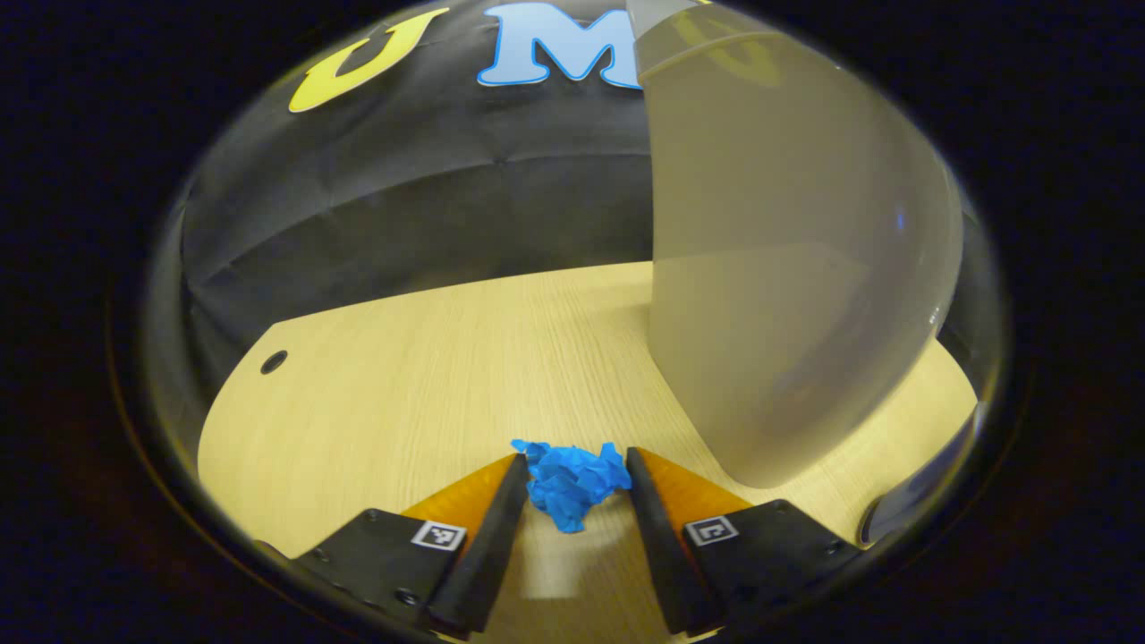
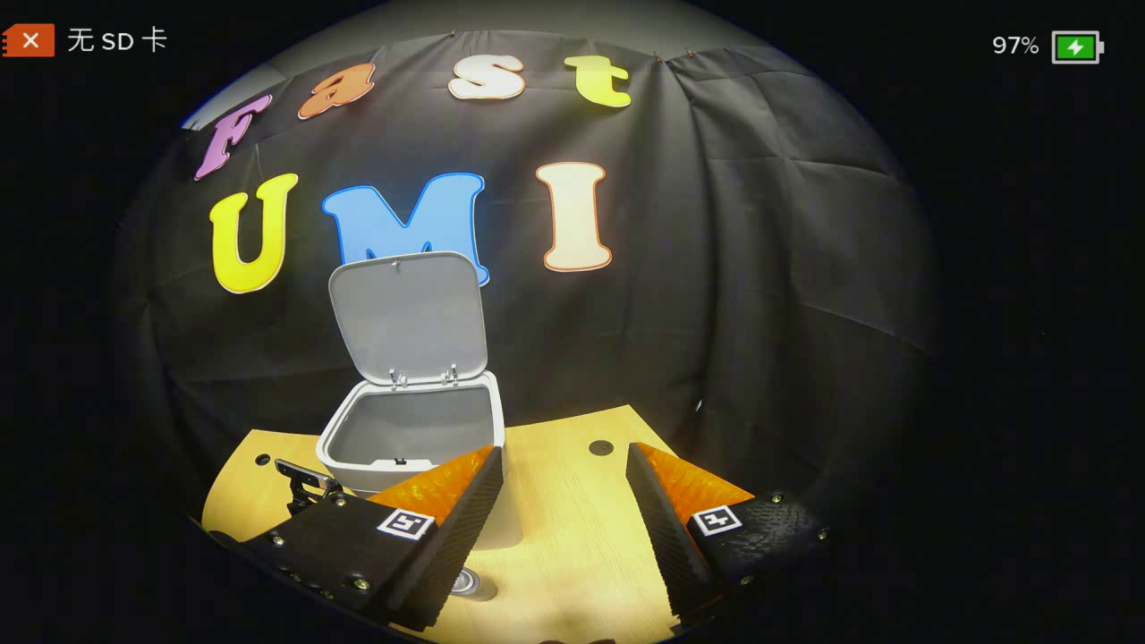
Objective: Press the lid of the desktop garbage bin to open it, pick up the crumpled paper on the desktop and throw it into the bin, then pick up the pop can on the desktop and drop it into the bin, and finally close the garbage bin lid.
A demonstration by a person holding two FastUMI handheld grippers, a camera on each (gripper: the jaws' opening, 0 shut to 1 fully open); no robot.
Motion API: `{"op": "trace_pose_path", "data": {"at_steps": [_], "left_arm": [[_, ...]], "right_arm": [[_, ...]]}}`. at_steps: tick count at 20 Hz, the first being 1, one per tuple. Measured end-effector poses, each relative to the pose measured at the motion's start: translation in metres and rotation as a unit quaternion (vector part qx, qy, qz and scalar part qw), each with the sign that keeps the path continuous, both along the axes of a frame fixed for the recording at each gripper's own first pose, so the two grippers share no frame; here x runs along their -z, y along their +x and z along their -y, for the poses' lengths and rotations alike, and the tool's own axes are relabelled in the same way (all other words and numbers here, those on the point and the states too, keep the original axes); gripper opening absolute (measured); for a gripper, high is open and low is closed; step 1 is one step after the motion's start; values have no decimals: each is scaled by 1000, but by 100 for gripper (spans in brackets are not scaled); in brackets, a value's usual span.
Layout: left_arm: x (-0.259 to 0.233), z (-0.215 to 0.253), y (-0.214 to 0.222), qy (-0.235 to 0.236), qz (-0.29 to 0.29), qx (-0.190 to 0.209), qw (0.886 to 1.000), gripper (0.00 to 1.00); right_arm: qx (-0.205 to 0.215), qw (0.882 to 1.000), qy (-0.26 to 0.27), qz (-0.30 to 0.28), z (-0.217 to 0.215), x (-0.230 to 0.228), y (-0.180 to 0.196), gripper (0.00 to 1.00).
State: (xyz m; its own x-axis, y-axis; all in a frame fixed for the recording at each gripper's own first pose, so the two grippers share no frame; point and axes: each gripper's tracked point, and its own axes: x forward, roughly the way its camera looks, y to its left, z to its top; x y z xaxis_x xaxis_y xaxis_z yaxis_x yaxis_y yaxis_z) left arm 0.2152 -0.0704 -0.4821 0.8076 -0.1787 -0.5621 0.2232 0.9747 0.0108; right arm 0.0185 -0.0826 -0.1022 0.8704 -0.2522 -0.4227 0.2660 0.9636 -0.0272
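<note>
1. In the left gripper view, the left gripper (image 1: 572, 474) has its jaws spread, with the crumpled blue paper (image 1: 572, 484) lying between the two fingertips on the wooden counter (image 1: 402, 376). The paper appears to touch both tips at its sides, but whether the fingers press on it I cannot tell.
2. Just right of the paper in that view, the pale wall of the garbage bin (image 1: 787, 268) stands very near, rising from the counter to the top of the view. The paper lies just beside the bin's base.
3. Well left of the bin, a small dark hole (image 1: 274, 361) sits in the counter near its far edge.
4. In the right gripper view, the right gripper (image 2: 564, 465) is spread wide and holds nothing; bare counter shows between its fingers.
5. Beyond its left finger in that view stands the garbage bin (image 2: 407, 429), white, with its lid (image 2: 407, 317) swung up and standing nearly upright at the back hinge, so the grey inside is open to view.
6. Just left of the bin's base, part of a dark device (image 2: 304, 478) shows low on the counter; it is too little seen to name.
7. Right of the bin, a round dark hole (image 2: 601, 447) sits in the counter near the back edge.
8. Below the left finger, in front of the bin, a round metal rim (image 2: 465, 583) shows on the counter, possibly the pop can's top, though mostly hidden.
</note>
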Motion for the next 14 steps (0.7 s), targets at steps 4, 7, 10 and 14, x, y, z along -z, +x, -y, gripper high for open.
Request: {"op": "trace_pose_path", "data": {"at_steps": [4,7,10,14], "left_arm": [[0,-7,0,13,2,-9,1000,53],[-10,-13,1,26,13,-14,999,33],[-21,-15,-3,26,21,-15,999,35],[-49,-15,-16,20,40,-19,999,33]], "right_arm": [[-9,1000,1,-5,-2,2,-1,90],[-15,1000,1,-7,-4,3,-1,90],[-22,1000,4,-8,-7,3,0,90],[-30,999,12,-7,-13,3,-1,90]]}}
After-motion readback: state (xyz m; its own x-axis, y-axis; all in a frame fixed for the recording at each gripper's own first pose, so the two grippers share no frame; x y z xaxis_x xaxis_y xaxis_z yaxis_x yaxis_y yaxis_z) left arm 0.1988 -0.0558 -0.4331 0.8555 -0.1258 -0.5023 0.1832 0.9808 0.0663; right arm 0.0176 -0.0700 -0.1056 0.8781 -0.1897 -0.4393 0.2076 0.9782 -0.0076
